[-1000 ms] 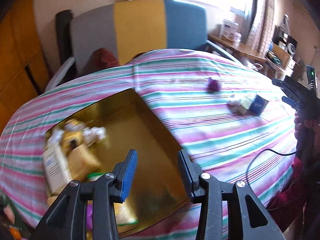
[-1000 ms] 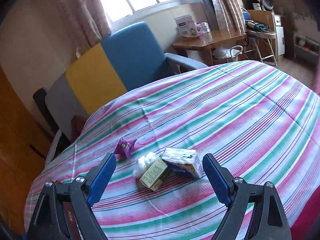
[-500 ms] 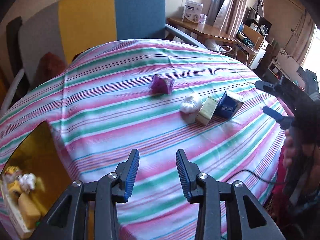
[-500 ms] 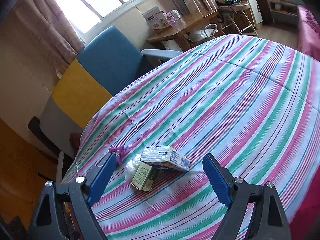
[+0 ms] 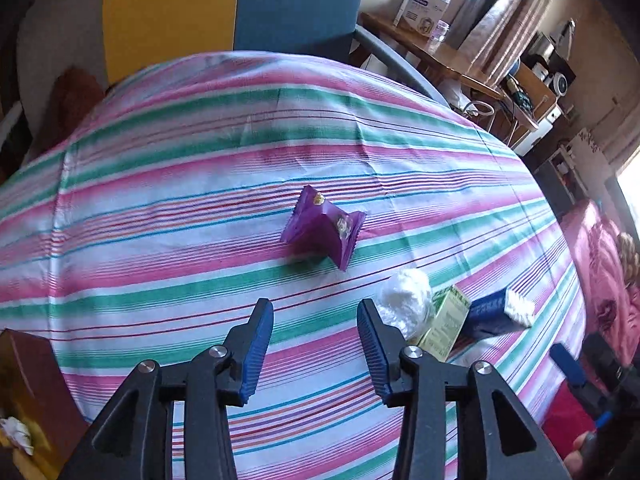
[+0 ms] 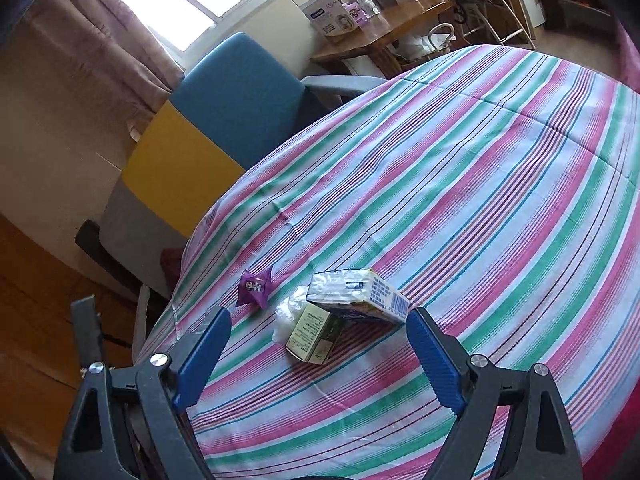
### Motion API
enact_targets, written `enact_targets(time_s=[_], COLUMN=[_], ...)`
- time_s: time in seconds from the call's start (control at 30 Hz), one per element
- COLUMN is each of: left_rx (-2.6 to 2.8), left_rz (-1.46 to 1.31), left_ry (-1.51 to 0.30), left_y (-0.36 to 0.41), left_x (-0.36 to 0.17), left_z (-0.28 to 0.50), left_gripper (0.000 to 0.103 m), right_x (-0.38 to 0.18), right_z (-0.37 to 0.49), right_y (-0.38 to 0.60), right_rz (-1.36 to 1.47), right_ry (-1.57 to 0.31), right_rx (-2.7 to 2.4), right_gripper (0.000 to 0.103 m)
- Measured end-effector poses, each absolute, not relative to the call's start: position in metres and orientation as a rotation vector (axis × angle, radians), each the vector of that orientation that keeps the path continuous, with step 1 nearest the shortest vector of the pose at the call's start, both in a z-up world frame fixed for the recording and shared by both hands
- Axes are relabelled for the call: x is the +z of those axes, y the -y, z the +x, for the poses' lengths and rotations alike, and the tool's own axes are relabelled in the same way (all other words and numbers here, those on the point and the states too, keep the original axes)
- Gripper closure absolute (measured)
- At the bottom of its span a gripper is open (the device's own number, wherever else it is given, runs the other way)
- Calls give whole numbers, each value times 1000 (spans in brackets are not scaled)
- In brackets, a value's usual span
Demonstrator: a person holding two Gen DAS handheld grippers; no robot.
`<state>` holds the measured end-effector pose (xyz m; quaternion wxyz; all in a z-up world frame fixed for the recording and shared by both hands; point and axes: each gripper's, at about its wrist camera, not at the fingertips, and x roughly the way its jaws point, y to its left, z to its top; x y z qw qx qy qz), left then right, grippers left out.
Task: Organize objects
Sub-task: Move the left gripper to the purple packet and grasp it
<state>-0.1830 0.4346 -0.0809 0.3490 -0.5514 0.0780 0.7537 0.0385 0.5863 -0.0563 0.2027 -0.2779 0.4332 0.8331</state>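
1. Purple, the snack packet (image 5: 322,227) lay on the striped cloth (image 5: 160,208) just beyond the left gripper (image 5: 315,350), whose jaws stood spread and empty. A white wad (image 5: 404,300), green box (image 5: 446,326) and blue box (image 5: 496,312) clustered to the right; the gold tray (image 5: 24,364) sat at near left.
2. Spread wide, the right gripper (image 6: 318,356) faced the same cluster: green box (image 6: 314,332) under the blue-printed box (image 6: 360,292), packet (image 6: 254,286) to the left.
3. Judged step: reaching for the packet; next would be lowering, centring and closing on it.
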Motion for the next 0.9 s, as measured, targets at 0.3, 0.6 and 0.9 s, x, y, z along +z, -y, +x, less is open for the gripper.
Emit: enact_targets(time_s=[0.3, 0.6, 0.9], left_rx=[1913, 1995, 2010], left_rz=[-1680, -1670, -1525], left_ry=[133, -20, -237], left_y=[-465, -505, -497], left_x=[-117, -123, -125], left_z=[-229, -243, -219], left_gripper=[57, 49, 70], right_x=[-57, -61, -64], right_z=[38, 36, 40], right_y=[-586, -588, -596], right_rz=[-775, -778, -759], right_ry=[-1278, -1330, -1334], right_rx=[2358, 2365, 2330], right_gripper=[11, 11, 11])
